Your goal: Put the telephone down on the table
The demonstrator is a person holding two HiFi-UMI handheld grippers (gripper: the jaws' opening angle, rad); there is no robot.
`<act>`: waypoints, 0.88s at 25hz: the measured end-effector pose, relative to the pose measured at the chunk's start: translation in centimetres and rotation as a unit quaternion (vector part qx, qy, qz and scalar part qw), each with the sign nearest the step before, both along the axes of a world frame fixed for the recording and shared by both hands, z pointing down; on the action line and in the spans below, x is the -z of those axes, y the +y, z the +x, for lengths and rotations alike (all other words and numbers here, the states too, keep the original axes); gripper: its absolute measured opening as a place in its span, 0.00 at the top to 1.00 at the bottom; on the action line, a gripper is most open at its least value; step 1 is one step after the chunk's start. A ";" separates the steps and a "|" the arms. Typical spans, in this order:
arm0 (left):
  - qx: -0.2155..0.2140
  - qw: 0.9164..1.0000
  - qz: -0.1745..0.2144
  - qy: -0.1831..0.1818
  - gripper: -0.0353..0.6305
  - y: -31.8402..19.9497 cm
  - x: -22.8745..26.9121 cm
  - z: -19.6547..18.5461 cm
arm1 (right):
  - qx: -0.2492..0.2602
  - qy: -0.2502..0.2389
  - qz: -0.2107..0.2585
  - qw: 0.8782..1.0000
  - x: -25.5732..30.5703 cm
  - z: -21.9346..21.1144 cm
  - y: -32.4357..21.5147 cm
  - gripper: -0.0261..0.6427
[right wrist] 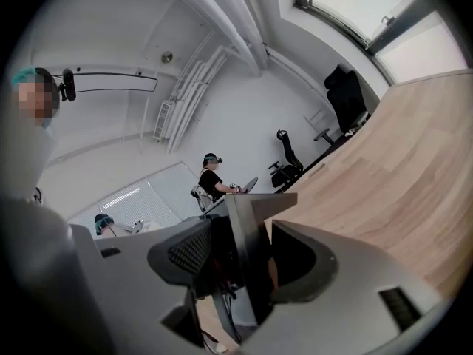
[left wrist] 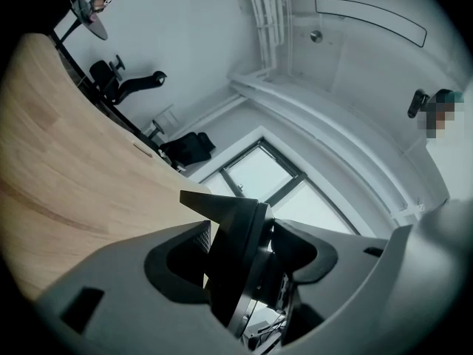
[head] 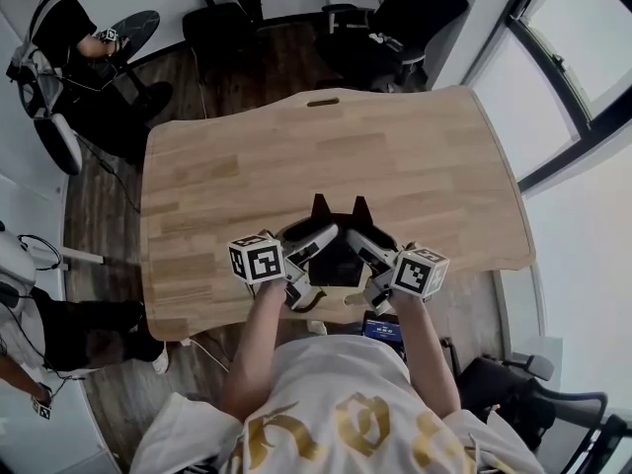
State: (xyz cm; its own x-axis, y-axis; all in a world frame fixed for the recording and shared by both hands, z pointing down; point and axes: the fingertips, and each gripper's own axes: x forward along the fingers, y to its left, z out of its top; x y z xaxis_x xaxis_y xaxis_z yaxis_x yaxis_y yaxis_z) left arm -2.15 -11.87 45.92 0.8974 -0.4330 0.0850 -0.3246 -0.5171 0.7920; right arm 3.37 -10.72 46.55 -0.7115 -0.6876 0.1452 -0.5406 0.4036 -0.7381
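Observation:
The telephone [head: 337, 255] is a black flat body with two pointed corners, held just above the near edge of the wooden table [head: 296, 156]. My left gripper [head: 312, 240] clamps its left side and my right gripper [head: 369, 243] clamps its right side, both shut on it. In the left gripper view the telephone [left wrist: 230, 246] stands edge-on between the grey jaws, with the table [left wrist: 66, 168] stretching off to the left. The right gripper view shows the same dark slab [right wrist: 249, 254] pinched between the jaws, the table [right wrist: 392, 168] to its right. Its underside is hidden.
Black office chairs [head: 222, 23] stand beyond the table's far edge. A seated person [head: 64, 38] is at the far left by a small round table [head: 133, 30]. Windows [head: 573, 77] run along the right. A small lit screen [head: 381, 329] sits below the near edge.

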 end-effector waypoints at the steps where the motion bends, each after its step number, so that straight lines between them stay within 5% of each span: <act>1: 0.000 1.000 0.001 0.000 0.58 -0.4 0.1 0.0 | -0.001 0.000 0.001 1.000 0.0 0.0 -0.3 0.62; 22: 0.007 1.000 -0.016 -0.003 0.58 -5.3 -1.5 1.1 | 0.006 -0.003 -0.014 1.000 -1.6 1.1 -5.3 0.62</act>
